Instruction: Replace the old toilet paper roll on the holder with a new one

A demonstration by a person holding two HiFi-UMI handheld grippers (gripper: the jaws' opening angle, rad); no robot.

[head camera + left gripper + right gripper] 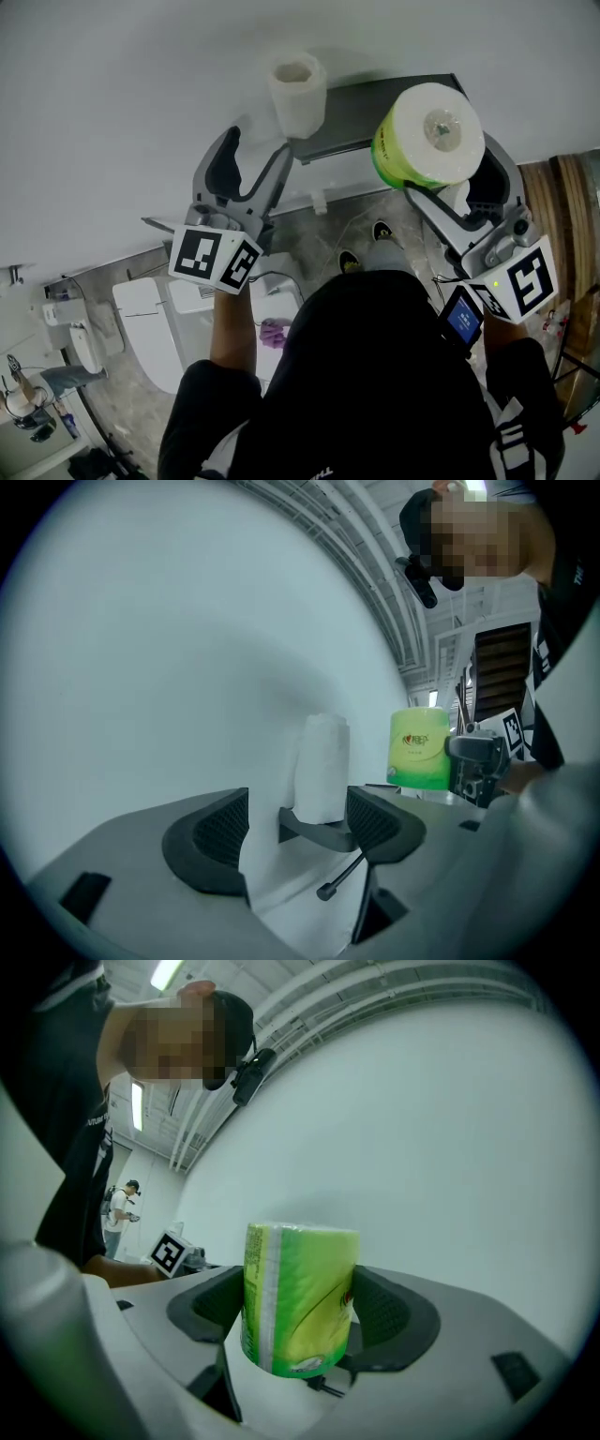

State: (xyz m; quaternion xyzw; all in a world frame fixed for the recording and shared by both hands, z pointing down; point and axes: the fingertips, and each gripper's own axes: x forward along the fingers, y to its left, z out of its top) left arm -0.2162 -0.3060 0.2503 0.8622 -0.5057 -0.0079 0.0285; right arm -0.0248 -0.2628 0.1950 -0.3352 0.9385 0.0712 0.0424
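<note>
The left gripper (pixel 258 142) is spread wide and empty. In its own view the old roll (pixel 322 766) stands upright just past the jaw tips and in line with the gap, not yet between the pads. That roll sits at the left end of the grey holder (pixel 375 112), against the wall, with its core opening facing up. If the jaws close from here, I judge that they would either miss or catch only the near edge. The soft, unwrapped paper would then squash or tilt on its support rather than lift clean, and a slanted pull could jam the core on whatever part of the holder runs through it, which is hidden. The right gripper (pixel 300 1321) is clamped on the new roll (pixel 429 136), pressing it from both sides, and holds it near the holder's right end. The roll is still in its green wrapper. That film looks slick, so a loosened squeeze or a bump against the holder's edge could let it slip. With both grippers working close together, a sideways swing of the left one might strike the new roll. Anything dropped would fall towards the toilet (pixel 150 328) and floor below.
</note>
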